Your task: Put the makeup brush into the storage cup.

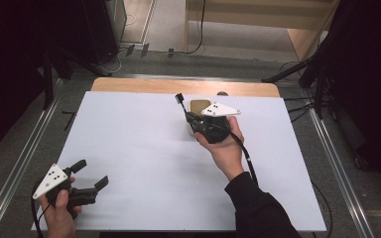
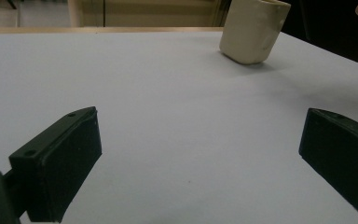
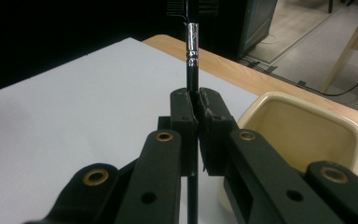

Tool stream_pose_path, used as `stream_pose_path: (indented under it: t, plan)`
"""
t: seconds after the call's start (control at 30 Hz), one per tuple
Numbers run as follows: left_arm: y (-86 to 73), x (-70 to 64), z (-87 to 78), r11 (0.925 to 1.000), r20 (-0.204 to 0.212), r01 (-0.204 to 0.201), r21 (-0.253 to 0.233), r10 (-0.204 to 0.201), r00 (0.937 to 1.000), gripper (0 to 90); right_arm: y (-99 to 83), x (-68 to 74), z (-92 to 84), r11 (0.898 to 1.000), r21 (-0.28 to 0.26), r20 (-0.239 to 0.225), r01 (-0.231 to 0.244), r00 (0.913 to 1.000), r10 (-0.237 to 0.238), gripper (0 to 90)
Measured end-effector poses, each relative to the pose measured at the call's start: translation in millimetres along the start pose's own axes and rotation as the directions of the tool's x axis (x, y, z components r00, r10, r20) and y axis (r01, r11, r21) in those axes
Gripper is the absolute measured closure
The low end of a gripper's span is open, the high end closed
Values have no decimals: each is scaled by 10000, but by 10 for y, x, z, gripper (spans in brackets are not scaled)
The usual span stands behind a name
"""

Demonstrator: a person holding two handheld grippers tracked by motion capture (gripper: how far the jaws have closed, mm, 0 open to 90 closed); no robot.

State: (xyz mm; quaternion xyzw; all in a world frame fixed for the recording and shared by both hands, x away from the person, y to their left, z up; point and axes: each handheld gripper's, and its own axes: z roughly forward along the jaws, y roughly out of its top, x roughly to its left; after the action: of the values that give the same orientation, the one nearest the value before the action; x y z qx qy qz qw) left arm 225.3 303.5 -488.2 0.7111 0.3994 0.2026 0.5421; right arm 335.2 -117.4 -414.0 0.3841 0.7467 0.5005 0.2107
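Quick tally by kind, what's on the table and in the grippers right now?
Cream cup: 1
Black brush, clamped in the right gripper beside the cup: 1
Grippers, counting the open left gripper: 2
Total: 4

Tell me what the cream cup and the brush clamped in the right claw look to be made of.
Cream cup: likely glazed ceramic, going by its soft sheen and thick rounded rim; moulded plastic is possible.
Brush: slim black handle, painted wood or plastic, with a shiny silver band that looks like a crimped metal ferrule. It is clamped in the right claw.

Fingers [image 2: 56,163] spread wide; cream cup [image 2: 253,30] far off on table [image 2: 168,93]
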Motion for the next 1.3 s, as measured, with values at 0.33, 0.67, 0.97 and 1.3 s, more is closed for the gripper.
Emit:
stream_pose_path:
  t: [0.33, 0.67, 0.97, 1.3]
  plan:
    - [-2, 1, 5, 10000, 8, -18, 27, 18, 10000, 0, 40, -30, -44, 9984, -559, -72, -80, 9999, 76, 871]
    - [-3, 2, 7, 10000, 3, -9, 18, 9, 10000, 0, 105, -70, -88, 9954, -938, -101, -178, 9998, 169, 870]
    - [-2, 3, 4, 10000, -9, -9, 25, 9, 10000, 0, 170, -121, -137, 9895, -1413, -32, -301, 9995, 299, 870]
    - [-3, 2, 7, 10000, 10, -26, 23, 26, 10000, 0, 271, -212, -225, 9822, -1857, 227, -294, 9992, 342, 871]
